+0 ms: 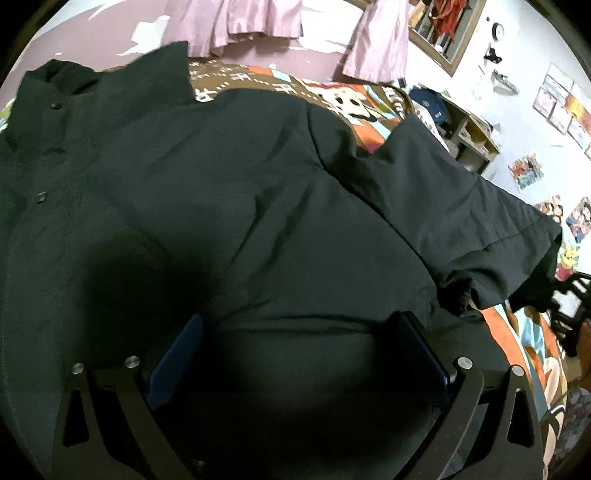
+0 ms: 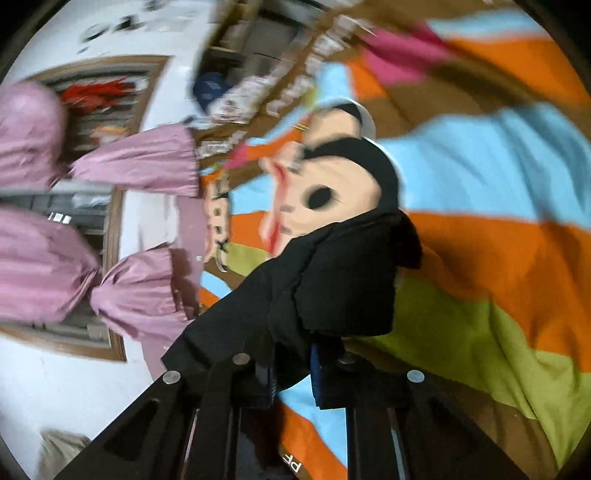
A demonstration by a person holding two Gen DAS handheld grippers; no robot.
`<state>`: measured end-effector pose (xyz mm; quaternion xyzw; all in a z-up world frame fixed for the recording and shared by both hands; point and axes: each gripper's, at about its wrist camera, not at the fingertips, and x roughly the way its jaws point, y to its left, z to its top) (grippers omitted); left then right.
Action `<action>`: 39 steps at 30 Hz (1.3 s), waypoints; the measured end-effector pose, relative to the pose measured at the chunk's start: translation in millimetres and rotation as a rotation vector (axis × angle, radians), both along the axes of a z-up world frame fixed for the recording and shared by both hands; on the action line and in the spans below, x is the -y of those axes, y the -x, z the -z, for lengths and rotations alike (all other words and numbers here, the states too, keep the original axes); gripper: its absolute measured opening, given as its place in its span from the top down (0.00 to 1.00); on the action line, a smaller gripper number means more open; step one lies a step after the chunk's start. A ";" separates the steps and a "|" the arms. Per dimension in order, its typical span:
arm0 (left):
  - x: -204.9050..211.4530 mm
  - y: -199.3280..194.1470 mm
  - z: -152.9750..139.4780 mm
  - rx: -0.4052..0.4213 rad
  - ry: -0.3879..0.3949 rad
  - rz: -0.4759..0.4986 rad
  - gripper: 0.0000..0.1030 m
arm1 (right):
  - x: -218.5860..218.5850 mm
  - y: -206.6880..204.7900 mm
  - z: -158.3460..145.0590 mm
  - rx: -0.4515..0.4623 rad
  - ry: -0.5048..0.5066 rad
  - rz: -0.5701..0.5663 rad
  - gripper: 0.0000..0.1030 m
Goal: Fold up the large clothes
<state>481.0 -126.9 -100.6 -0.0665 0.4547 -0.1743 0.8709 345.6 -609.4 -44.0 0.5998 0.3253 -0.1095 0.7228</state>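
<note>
On bed: black jacket (image 1: pixel 221 184) mostly flat on blanket (image 2: pixel 480 258). My left gripper (image 1: pixel 299 354) hovers over it, jaws apart, empty; right gripper (image 2: pixel 291 373) clamps sleeve (image 2: pixel 332 280). Folding barely started imo.

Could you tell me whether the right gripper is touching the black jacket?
Touching. In the right wrist view, the right gripper has its blue pads closed on a fold of the black jacket, with fabric running between them.

My left tool (image 1: pixel 295 354) hovers over the dark jacket (image 1: pixel 207 206), fingers spread wide, fabric between them but ungripped. Sleeve (image 1: pixel 461 221) lies toward 2 o'clock on the patterned bedspread (image 1: pixel 373 107). Pink curtains (image 1: pixel 258 18) at 12 o'clock.
</note>
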 end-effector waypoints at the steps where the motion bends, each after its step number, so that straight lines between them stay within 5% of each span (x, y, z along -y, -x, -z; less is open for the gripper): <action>1: -1.4 2.1 -0.7 0.004 -0.004 -0.011 0.02 | -4.8 -3.5 -14.6 0.029 0.047 -0.021 0.87; 11: -69.6 27.3 -54.0 0.002 0.160 -0.152 0.02 | -130.7 -48.8 -159.3 0.270 0.629 -0.306 0.87; 17: -129.7 78.9 -108.6 0.075 0.075 -0.175 0.02 | -268.3 -66.4 -197.9 0.460 0.845 -0.596 0.88; 24: -208.8 140.6 -133.9 0.059 0.060 -0.307 0.02 | -420.8 -55.0 -164.9 0.548 0.997 -1.056 0.89; 28: -259.8 174.1 -139.9 0.049 0.090 -0.418 0.02 | -485.6 -41.9 -112.8 0.477 0.953 -1.336 0.89; 33: -304.0 191.9 -143.4 0.031 0.236 -0.522 0.02 | -516.5 -23.0 -54.7 0.329 0.892 -1.577 0.84; 36: -305.1 182.5 -144.4 0.001 0.256 -0.511 0.02 | -508.6 -11.2 -46.3 0.339 0.824 -1.614 0.62; 38: -300.7 174.2 -146.3 -0.010 0.268 -0.482 0.02 | -496.7 -8.2 -52.8 0.390 0.765 -1.580 0.29; 39: -296.8 172.6 -144.9 -0.009 0.277 -0.465 0.02 | -496.2 -7.4 -55.2 0.405 0.755 -1.571 0.28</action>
